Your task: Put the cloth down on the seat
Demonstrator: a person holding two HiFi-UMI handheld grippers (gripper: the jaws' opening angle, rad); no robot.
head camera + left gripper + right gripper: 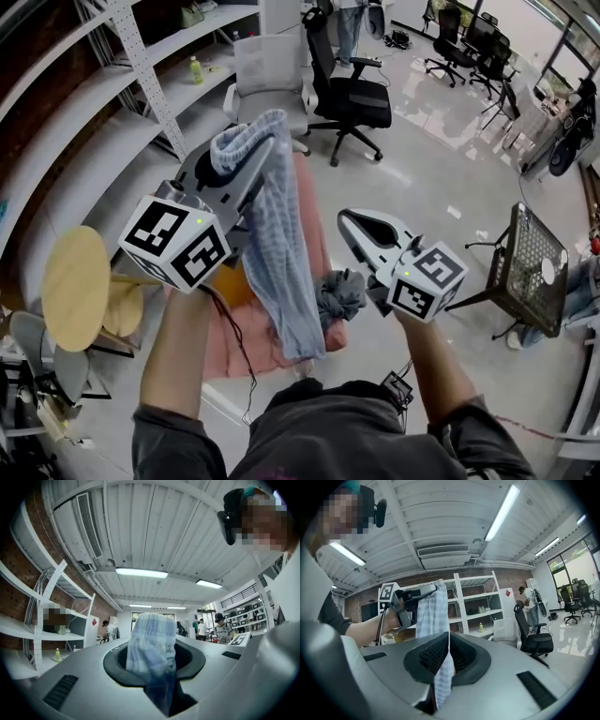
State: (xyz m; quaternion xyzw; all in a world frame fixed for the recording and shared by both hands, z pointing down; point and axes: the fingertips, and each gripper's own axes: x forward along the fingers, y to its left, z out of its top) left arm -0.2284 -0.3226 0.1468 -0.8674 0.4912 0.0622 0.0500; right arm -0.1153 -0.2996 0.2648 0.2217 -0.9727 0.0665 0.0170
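Note:
A light blue checked cloth hangs in the air over the pink seat. My left gripper is shut on its bunched top end, which stands up between the jaws in the left gripper view as a pale blue wad. The rest drapes down to the right of that gripper, and a dark crumpled end sits by my right gripper. In the right gripper view a strip of the cloth runs down between the closed jaws of the right gripper. That view also shows the left gripper holding the cloth up.
White metal shelving runs along the left. A round wooden stool stands at lower left. A black office chair and a white chair stand behind the seat. A mesh metal side table is at the right.

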